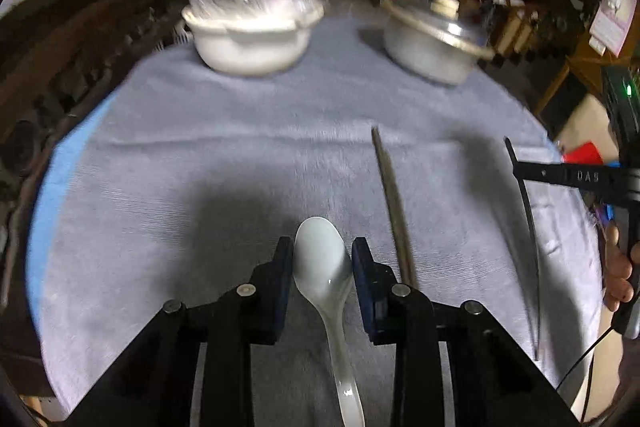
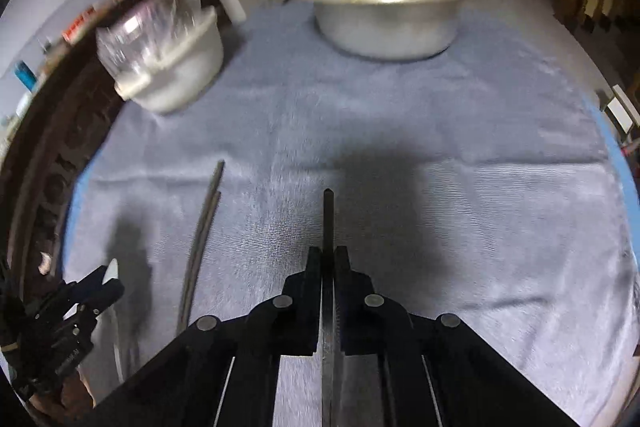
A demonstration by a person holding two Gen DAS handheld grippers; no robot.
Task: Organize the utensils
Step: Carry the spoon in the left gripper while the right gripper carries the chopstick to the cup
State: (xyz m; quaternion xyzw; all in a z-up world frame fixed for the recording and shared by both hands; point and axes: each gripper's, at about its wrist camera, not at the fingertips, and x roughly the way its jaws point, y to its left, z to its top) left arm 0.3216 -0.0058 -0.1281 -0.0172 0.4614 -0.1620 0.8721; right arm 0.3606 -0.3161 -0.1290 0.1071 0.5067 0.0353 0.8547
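Note:
My left gripper (image 1: 322, 255) is shut on a white ceramic spoon (image 1: 325, 267), bowl forward, held just above the grey cloth (image 1: 200, 167). It also shows at the lower left of the right wrist view (image 2: 108, 277). My right gripper (image 2: 328, 255) is shut on a dark chopstick (image 2: 328, 223) that points forward between the fingers. In the left wrist view that gripper (image 1: 516, 163) holds the chopstick (image 1: 530, 247) at the right. A pair of dark chopsticks (image 1: 394, 211) lies on the cloth between the two grippers; they also show in the right wrist view (image 2: 202, 239).
A white bowl (image 1: 250, 39) with crumpled clear plastic on top stands at the back left. A lidded metal pot (image 2: 384, 3) stands at the back right. A dark carved wooden edge (image 1: 60, 67) borders the table on the left.

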